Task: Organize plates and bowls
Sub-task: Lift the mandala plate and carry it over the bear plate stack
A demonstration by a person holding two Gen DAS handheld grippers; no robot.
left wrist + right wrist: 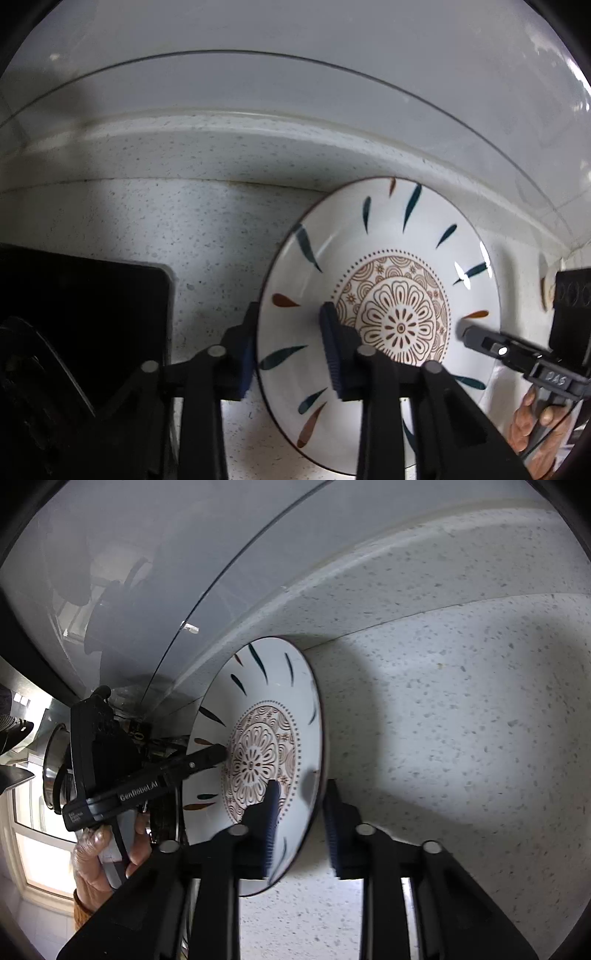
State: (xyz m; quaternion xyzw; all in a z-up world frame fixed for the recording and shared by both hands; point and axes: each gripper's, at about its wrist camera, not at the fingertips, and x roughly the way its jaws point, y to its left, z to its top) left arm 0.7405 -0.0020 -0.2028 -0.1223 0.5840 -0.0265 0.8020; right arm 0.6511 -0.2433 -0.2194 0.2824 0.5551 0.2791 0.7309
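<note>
Plate (369, 266) rim in both claws, left claw (291, 343) & right claw (301, 825); "GenRobot.AI" on left claw body

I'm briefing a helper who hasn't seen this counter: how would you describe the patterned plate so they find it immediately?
Look at the speckled white countertop where it meets the raised back ledge. Against that ledge sits one round white plate, with a gripper straddling its rim on each side. Its brown flower medallion in the centre and the teal and orange teardrop strokes around the rim set it apart from the plain black slab beside it.
</note>
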